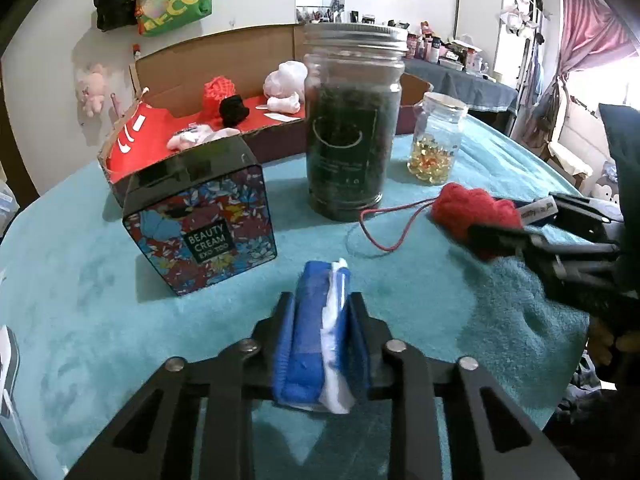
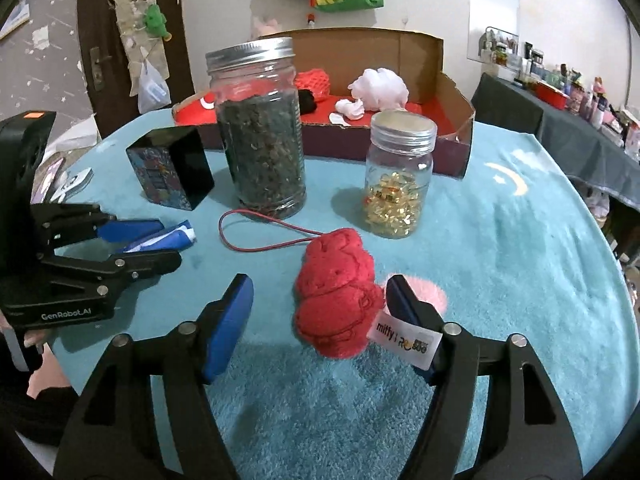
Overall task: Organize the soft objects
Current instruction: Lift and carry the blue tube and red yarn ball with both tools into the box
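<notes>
1. At the bottom centre of the left wrist view, a folded blue-and-white cloth is clamped between the fingers of the left gripper; it appears to be held clear of the tabletop, presumably so that it can be carried to the box.
2. In the lower middle of the right wrist view, the right gripper is spread wide, with nothing grasped. A red plush lies between its fingers on the tabletop, touching or nearly touching the right-hand finger, where its white tag sits; the gripper seems to be placed for closing on it.
3. A pink fluffy item is partly hidden behind that finger.
4. From the plush a red cord is looped toward the centre of the frame; a snag on the jar is judged possible.
5. In mid frame stand a tall jar, a small jar and a tin; being hard, they are likely left alone.
6. At upper centre, the open cardboard box already holds soft things, so it is taken as the collecting place.
</notes>
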A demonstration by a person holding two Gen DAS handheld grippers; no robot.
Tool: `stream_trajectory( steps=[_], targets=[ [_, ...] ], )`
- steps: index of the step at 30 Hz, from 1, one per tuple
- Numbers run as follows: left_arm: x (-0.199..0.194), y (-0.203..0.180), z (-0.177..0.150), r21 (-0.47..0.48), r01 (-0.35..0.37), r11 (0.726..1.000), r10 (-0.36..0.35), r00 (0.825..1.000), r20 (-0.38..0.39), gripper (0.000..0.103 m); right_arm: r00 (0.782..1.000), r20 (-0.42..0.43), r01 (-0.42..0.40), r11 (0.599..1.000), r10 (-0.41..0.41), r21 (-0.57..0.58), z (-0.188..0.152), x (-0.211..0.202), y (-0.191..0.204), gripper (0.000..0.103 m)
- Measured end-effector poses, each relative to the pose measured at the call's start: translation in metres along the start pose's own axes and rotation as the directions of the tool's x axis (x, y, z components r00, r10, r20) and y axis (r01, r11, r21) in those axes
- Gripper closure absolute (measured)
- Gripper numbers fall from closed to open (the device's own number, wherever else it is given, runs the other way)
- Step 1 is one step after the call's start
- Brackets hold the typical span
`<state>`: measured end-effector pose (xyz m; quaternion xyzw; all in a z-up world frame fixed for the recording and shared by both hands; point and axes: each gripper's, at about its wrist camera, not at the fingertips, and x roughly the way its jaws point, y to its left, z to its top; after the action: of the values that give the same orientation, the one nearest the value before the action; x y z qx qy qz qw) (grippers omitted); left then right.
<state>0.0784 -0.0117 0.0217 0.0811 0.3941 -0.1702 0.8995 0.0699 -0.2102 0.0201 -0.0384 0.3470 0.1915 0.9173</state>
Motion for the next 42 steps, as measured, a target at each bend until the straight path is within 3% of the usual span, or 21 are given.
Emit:
stream_trajectory(
  steps=[1,6,21,32,42],
  targets=[
    [-0.001,0.0,0.0,-0.004,-0.002,1.0,0.002,1.0,0.001,0.078,1.0,-0.005,-0.006,1.0,0.006,0.011,0.0,0.001,-0.002,0.072],
    [-0.008,-0.004,0.005,-0.009,0.024,1.0,-0.024,1.0,0.019,0.078,0.997,0.016,-0.074,0.996,0.073,0.053,0.004,-0.005,-0.008,0.072],
    [-0.012,-0.002,0.007,-0.019,0.014,1.0,-0.014,1.0,0.022,0.078,0.996,0.016,-0.092,0.994,0.091,0.066,0.008,-0.008,-0.011,0.072],
    [-0.022,0.033,-0.003,-0.082,-0.033,0.996,0.034,0.999,0.004,0.078,0.996,0.011,-0.086,0.988,0.085,0.127,0.003,-0.016,-0.045,0.072],
    [-0.027,0.081,-0.009,-0.137,-0.103,0.985,0.099,0.995,-0.031,0.078,0.992,-0.021,-0.117,0.962,0.126,0.248,0.004,-0.015,-0.096,0.072]
  ],
)
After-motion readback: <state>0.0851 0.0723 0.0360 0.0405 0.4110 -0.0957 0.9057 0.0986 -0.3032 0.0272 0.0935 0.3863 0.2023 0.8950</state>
